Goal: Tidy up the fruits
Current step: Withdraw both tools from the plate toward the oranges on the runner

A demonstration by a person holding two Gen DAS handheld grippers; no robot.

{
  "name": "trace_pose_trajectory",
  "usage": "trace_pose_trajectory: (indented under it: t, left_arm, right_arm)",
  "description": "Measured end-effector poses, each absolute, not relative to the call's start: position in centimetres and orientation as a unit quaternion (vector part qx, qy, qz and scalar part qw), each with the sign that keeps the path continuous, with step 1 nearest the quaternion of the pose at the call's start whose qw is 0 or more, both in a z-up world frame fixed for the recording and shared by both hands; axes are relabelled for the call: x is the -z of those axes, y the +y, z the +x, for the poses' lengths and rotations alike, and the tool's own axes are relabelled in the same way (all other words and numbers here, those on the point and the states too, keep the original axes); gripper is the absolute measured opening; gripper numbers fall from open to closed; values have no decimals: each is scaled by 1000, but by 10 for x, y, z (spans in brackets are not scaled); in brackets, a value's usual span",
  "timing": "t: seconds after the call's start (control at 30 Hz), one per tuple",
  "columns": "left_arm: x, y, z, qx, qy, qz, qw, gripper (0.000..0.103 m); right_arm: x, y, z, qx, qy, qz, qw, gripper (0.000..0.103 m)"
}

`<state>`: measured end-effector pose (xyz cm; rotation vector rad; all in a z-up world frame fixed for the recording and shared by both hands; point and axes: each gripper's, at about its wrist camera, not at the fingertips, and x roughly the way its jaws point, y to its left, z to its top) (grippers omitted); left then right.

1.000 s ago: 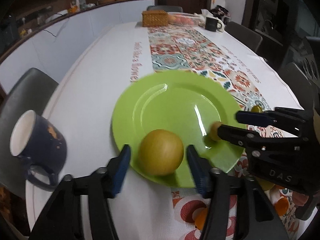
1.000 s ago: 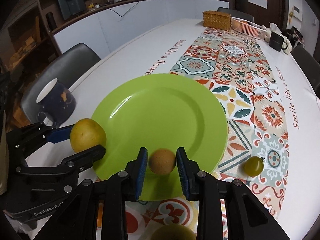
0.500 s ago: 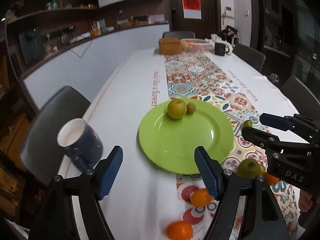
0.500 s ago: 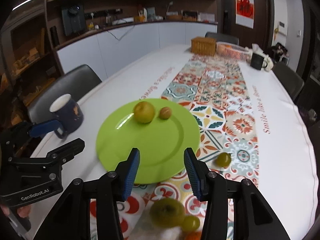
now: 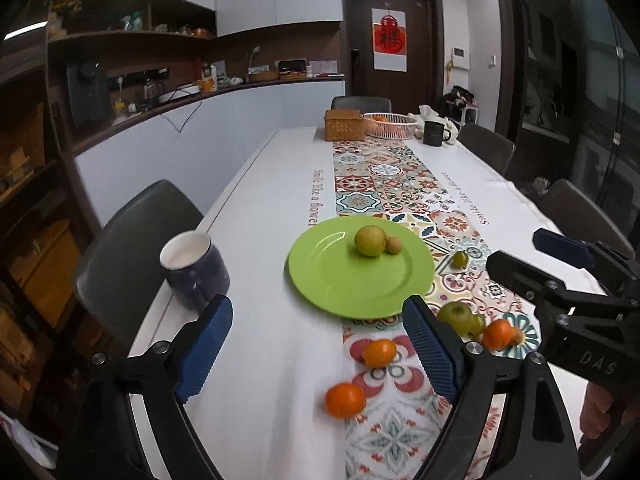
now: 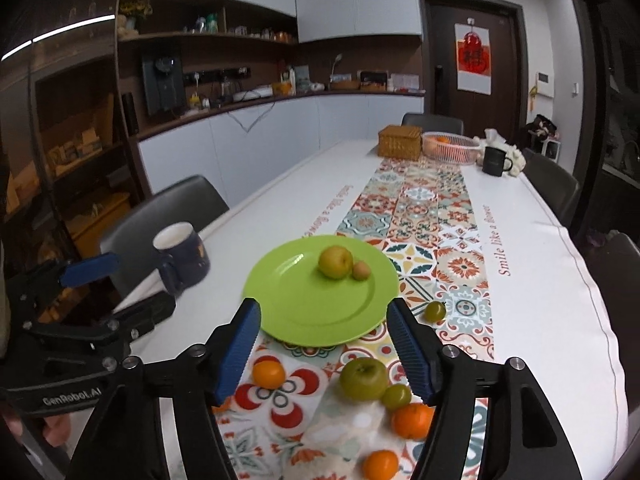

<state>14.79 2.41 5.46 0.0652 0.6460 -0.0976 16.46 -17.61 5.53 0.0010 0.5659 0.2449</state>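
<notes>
A green plate (image 5: 328, 276) (image 6: 304, 308) lies on the table with a yellow-green pear (image 5: 370, 241) (image 6: 335, 262) and a small brown fruit (image 5: 393, 245) (image 6: 361, 270) touching at its far side. Nearer me lie a green apple (image 5: 454, 315) (image 6: 363, 378), a small green fruit (image 6: 396, 397) and several oranges (image 5: 345, 400) (image 6: 269, 373). Another small green fruit (image 5: 460, 259) (image 6: 434, 311) lies right of the plate. My left gripper (image 5: 318, 350) and right gripper (image 6: 327, 350) are open and empty, held back above the near table edge.
A dark blue mug (image 5: 195, 270) (image 6: 181, 254) stands left of the plate by the table edge. A wicker box (image 5: 344, 125), a pink basket (image 5: 390, 124) and a black mug (image 5: 435, 133) stand at the far end. Chairs (image 5: 132, 240) surround the table.
Both grippers let go of the pear and the small brown fruit on the plate, opened, and drew back and up away from the plate.
</notes>
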Motion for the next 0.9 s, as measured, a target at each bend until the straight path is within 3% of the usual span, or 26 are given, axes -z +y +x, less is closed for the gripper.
trace_pose_trajectory:
  t: [0.23, 0.43, 0.9]
  left_arm:
    - [-46, 35, 114, 25, 306, 27, 951, 90]
    - [-30, 36, 93, 20, 302, 35, 953, 91]
    - [18, 13, 93, 32, 349, 42, 936, 91]
  right_arm:
    - [-59, -176, 128, -73, 241, -2, 968, 82]
    - [-45, -182, 102, -44, 238, -1, 970, 83]
    - [21, -208, 97, -32, 341, 22, 939, 83]
